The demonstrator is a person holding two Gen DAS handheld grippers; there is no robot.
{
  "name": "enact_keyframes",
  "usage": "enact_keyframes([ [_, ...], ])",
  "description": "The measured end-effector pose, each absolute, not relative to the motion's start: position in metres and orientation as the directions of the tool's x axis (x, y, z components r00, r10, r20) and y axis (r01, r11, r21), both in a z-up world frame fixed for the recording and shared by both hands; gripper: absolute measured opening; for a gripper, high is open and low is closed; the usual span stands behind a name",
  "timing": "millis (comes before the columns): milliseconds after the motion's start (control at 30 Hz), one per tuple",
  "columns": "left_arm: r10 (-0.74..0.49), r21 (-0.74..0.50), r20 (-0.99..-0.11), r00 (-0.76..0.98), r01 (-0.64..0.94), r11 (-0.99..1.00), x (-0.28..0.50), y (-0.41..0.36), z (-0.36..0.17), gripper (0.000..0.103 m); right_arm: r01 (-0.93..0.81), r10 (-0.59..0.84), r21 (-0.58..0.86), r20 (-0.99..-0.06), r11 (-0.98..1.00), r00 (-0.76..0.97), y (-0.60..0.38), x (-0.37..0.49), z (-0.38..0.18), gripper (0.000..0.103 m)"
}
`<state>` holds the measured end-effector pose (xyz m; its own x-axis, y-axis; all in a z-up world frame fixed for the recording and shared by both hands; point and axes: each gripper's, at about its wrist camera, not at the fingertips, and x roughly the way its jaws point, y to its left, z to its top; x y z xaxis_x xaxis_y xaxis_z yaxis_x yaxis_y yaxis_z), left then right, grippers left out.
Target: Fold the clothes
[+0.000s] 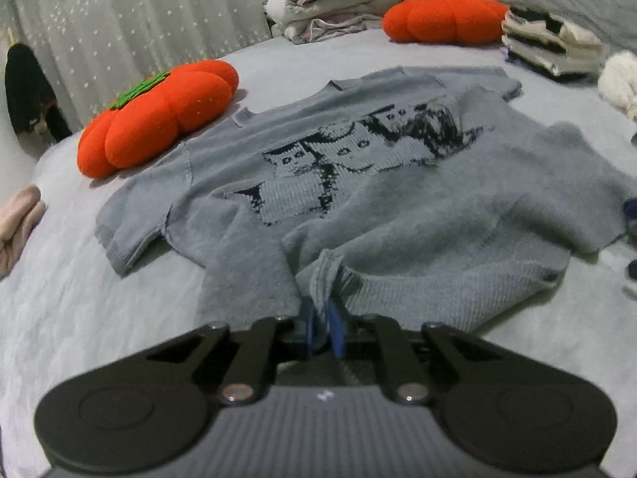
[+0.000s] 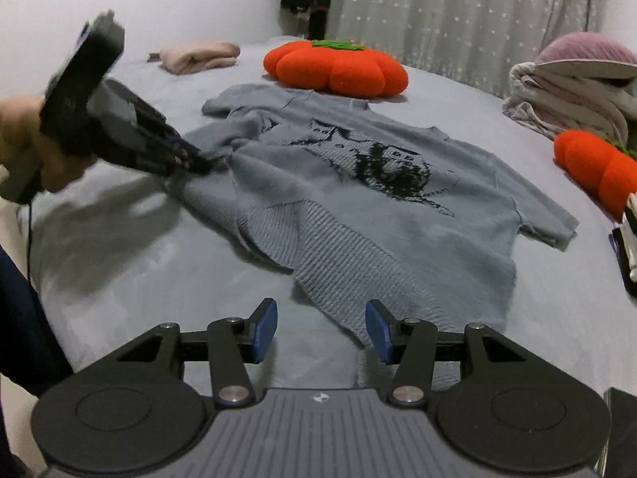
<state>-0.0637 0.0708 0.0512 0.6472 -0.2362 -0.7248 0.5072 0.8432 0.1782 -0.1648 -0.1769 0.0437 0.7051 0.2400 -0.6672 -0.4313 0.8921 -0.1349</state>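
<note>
A grey-blue knitted short-sleeved sweater (image 1: 398, 207) with a dark cat picture lies spread on the bed, its lower part rumpled and partly turned over. My left gripper (image 1: 322, 318) is shut on a pinch of its hem. The right wrist view shows that same gripper (image 2: 205, 161), held by a hand, biting the sweater's (image 2: 358, 231) left edge. My right gripper (image 2: 321, 330) stands open just above the sheet. The ribbed hem corner reaches in beside its right blue pad (image 2: 378, 332), and the pads do not press on it.
The bed carries a grey sheet (image 2: 139, 271). Two orange pumpkin cushions (image 2: 336, 65) (image 2: 597, 171) lie beyond the sweater. A pink folded garment (image 2: 199, 55) sits far left, a pile of pale clothes (image 2: 569, 91) far right, and striped folded clothes (image 1: 549, 44) by the pillow.
</note>
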Motion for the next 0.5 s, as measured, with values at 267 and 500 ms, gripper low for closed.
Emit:
enact_keyframes([
  [267, -0.337, 0.042, -0.684, 0.647, 0.496, 0.867, -0.093, 0.103, 0.082, 0.009, -0.433, 0.232, -0.163, -0.653, 0.887, 0.721, -0.175, -0.165, 0.041, 0.049],
  [500, -0.394, -0.120, -0.615, 0.683, 0.413, 0.903, -0.124, 0.151, 0.103, 0.009, -0.440, 0.208, -0.189, -0.677, 0.878, 0.706, -0.174, -0.162, 0.034, 0.049],
])
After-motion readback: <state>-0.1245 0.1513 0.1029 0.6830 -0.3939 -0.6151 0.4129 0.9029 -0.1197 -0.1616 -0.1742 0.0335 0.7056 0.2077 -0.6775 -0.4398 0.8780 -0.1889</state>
